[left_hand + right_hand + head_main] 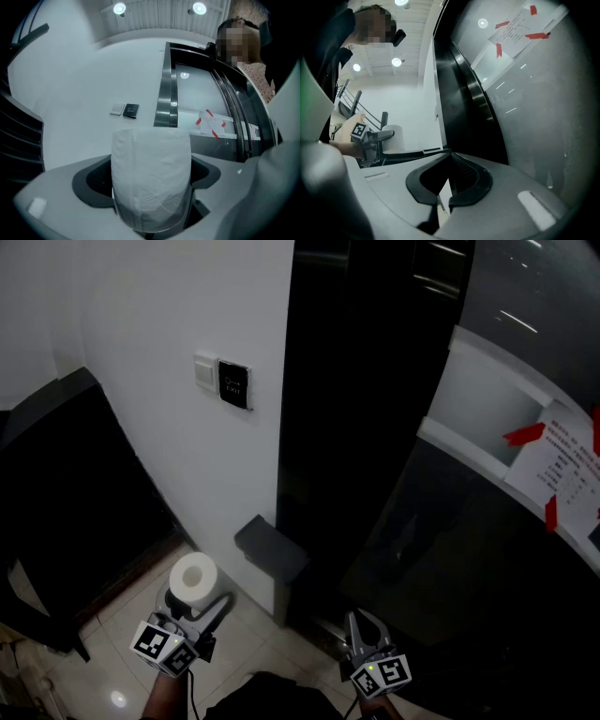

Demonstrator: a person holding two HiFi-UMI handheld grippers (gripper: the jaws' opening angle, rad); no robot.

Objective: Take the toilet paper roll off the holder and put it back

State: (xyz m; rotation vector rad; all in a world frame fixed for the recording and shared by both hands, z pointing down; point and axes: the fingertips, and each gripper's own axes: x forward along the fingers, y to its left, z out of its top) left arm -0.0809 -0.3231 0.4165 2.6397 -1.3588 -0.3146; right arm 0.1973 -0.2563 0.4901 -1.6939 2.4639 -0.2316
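Toilet roll (193, 577) in left claw (195, 604)

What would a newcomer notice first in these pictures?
The white toilet paper roll, clamped in the left gripper low at the left, stands out first. Next comes the paper notice with red tape at the far right. The right gripper is shut and empty.

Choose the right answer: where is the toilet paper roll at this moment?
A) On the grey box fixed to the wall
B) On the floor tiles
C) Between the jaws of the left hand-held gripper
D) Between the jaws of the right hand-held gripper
C: the left gripper view shows the toilet paper roll clamped between the jaws of the left hand-held gripper, while the right hand-held gripper is closed on nothing.
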